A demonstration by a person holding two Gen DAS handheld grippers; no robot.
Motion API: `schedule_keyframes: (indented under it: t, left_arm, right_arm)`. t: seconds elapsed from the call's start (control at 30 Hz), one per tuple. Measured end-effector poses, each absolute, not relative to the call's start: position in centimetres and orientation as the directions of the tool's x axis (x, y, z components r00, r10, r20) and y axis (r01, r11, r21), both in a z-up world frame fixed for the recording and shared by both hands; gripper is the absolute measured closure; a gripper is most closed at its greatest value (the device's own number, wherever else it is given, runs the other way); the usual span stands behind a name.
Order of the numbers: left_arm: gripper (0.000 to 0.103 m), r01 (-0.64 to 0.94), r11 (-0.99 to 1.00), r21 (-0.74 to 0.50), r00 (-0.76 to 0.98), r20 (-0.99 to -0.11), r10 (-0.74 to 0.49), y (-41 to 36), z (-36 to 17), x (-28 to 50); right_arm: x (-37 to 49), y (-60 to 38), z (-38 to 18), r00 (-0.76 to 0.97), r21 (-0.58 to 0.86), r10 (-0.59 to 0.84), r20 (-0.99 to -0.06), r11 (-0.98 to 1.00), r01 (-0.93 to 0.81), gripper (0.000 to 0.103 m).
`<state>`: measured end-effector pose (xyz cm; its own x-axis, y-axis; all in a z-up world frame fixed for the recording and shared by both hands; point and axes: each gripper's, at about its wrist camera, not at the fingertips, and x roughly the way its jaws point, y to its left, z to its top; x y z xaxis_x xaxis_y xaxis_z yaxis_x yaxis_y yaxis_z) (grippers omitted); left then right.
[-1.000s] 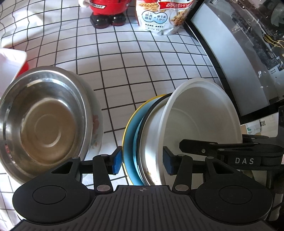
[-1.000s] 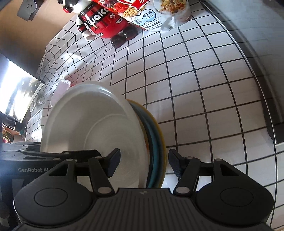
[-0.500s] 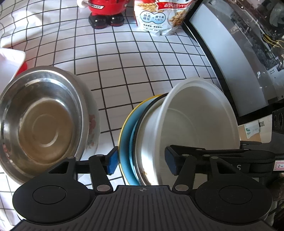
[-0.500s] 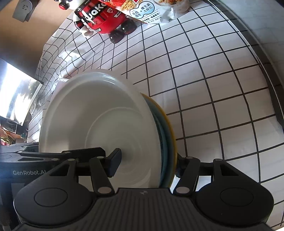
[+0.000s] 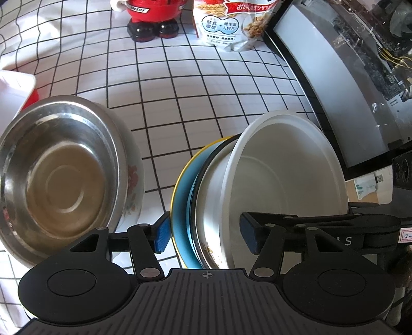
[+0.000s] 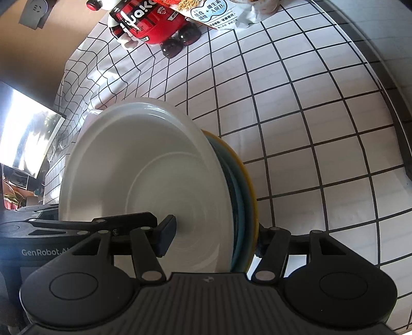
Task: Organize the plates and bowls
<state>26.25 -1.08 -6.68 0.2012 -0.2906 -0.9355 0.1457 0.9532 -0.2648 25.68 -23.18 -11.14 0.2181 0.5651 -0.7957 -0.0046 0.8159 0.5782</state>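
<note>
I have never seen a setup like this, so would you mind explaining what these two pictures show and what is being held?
There is no robot here: a person holds a two-finger gripper in each hand, and a fisheye camera on each looks forward along its fingers.

The left wrist view shows the left gripper straddling a stack of dishes standing on edge: a white bowl, a steel bowl and a blue and yellow plate. The right wrist view shows the right gripper around the same stack from the other side. I cannot tell how firmly either one grips.

Beside the stack a second metal bowl sits inside a flowered bowl on a checked tablecloth. A red figurine and a cereal bag stand at the far end.
</note>
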Motion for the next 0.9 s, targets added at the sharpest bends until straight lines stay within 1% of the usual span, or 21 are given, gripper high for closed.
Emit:
schedule_keyframes:
  t: [0.1,0.13,0.77,0.9]
  left_arm:
    - [0.049,0.128,0.952,-0.279,0.179,-0.937,-0.299,-0.85,-7.29,26.37]
    - [0.049,0.125,0.952,-0.280,0.174,-0.938,-0.299,-0.83,-7.45,26.37]
    - [0.049,0.121,0.948,-0.294,0.154,-0.938,-0.310,-0.56,-7.33,26.39]
    - [0.048,0.127,0.950,-0.286,0.157,-0.940,-0.304,-0.72,-7.30,26.31]
  right_arm:
    - [25.69,-23.36,-11.32,0.217,0.590,0.574,-0.789,0.808,0.008,0.044]
    - [25.63,-23.44,-11.41,0.214,0.595,0.579,-0.787,0.804,0.014,0.045]
    - [25.54,-22.98,-11.12,0.202,0.566,0.551,-0.810,0.824,0.023,0.043]
    - [25.56,-23.07,-11.23,0.204,0.575,0.559,-0.804,0.818,0.022,0.042]
